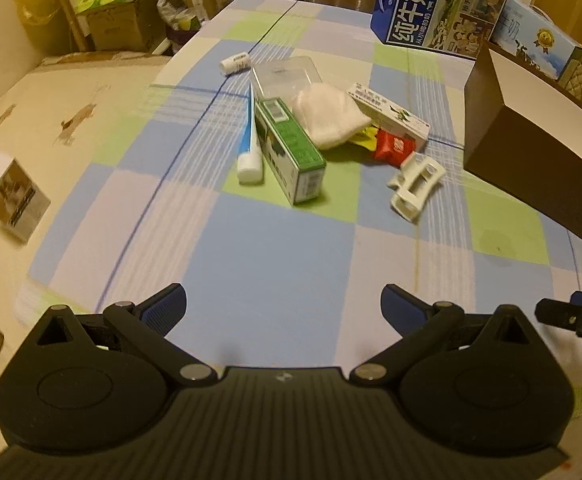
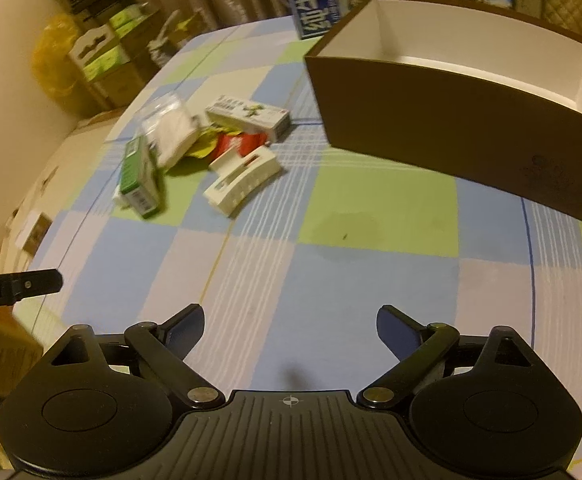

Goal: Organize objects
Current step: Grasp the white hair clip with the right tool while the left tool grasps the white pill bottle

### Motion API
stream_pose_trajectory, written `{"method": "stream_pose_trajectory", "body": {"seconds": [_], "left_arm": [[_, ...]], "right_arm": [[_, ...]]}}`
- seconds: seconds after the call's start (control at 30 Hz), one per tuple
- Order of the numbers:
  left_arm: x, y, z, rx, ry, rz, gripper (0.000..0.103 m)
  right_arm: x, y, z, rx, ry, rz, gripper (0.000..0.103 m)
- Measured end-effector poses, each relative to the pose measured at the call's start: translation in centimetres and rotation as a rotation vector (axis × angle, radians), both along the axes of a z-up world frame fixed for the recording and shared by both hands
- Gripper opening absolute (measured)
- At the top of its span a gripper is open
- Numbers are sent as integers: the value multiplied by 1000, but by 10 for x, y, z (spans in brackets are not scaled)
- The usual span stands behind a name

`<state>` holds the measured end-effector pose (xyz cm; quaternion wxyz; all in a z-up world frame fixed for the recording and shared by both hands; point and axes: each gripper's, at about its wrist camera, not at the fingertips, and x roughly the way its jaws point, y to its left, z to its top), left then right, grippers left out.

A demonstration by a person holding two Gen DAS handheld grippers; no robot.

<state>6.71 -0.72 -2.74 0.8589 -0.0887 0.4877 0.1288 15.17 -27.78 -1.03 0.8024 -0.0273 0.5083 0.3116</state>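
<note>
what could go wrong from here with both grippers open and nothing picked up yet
1. The items lie in a tight pile: the white cloth overlaps the white carton and wrappers, so a grab may drag neighbours along.
2. The toothpaste tube lies right against the green box; jaws may catch both.
3. The brown box has tall walls, so a low carry could bump its rim.

In front of me the small things lie in one cluster on the bench (image 1: 275, 264): the tube (image 1: 249, 148) lies just left of the carton (image 1: 291, 152), and the cloth (image 1: 329, 118) is behind it. The clip (image 1: 415, 184) lies right of the carton, the open box (image 2: 451, 120) stands further right, and the milk cases (image 1: 439, 8) are behind it.
</note>
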Motion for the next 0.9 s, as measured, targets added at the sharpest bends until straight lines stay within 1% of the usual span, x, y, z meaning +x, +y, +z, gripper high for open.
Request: {"method": "stream_pose_trajectory", "body": {"seconds": [0.17, 0.47, 0.63, 0.73, 0.9], "left_arm": [[25, 28, -4, -6, 4, -34, 102], [66, 92, -14, 10, 9, -73, 102], [87, 126, -21, 15, 10, -93, 102], [100, 142, -26, 19, 11, -105, 102], [123, 161, -33, 22, 12, -129, 102]], "right_arm": [[10, 26, -3, 6, 0, -40, 88], [34, 102, -14, 33, -40, -95, 83], [53, 137, -28, 9, -56, -156, 81], [64, 150, -37, -8, -50, -208, 78], [80, 162, -49, -25, -4, -282, 76]]}}
